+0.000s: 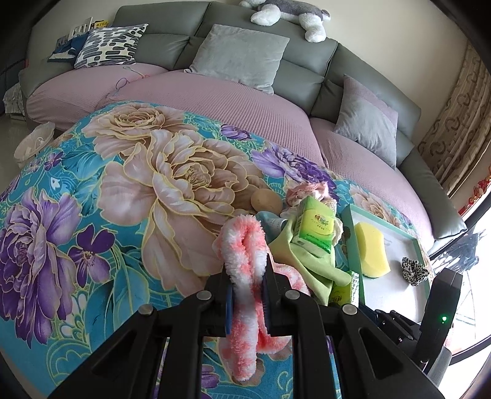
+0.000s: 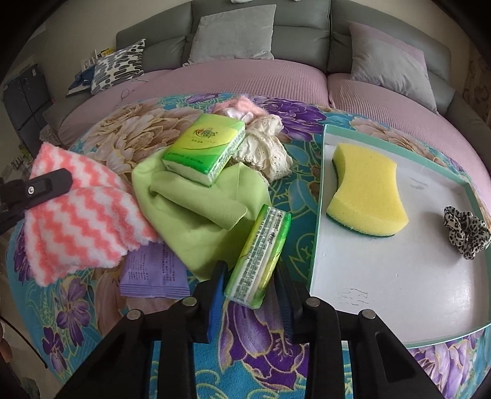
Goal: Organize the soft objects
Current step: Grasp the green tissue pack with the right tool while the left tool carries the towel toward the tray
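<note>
- Pink-and-white zigzag fleece cloth (image 1: 245,261) — bunched and clamped between the fingers of the left gripper (image 1: 247,276); part of it trails down onto the floral blanket (image 1: 92,190). From the right wrist view the same cloth (image 2: 79,211) spreads over the blanket's left side, with one left gripper finger lying across its top edge.
- Right gripper (image 2: 250,276) — jaws apart, straddling the near end of a green tissue pack (image 2: 260,254) that lies on the blanket. Whether the pads touch the pack cannot be told.
- Light green cloth (image 2: 196,208) lies crumpled just beside the fleece cloth, under the far end of that pack.
- A second green tissue pack (image 2: 205,147) rests on the green cloth's far part.
- Purple packet (image 2: 153,270) lies flat, partly tucked beneath the fleece cloth and the green cloth.
- Cream lace fabric (image 2: 264,153) sits heaped beside the second pack; a pink knitted item (image 2: 242,106) lies behind it.
- Teal-rimmed tray (image 2: 319,214) stands to the right of the pile, its white floor holding a yellow sponge (image 2: 365,190) and, well apart from it, a leopard-print scrunchie (image 2: 466,231).
- A tan rounded object (image 1: 265,201) rests on the blanket beyond the pile; what it is cannot be told.
- Behind — sofa (image 1: 307,61) with grey cushions (image 1: 242,55) and a plush dog (image 1: 288,15) on its backrest.
</note>
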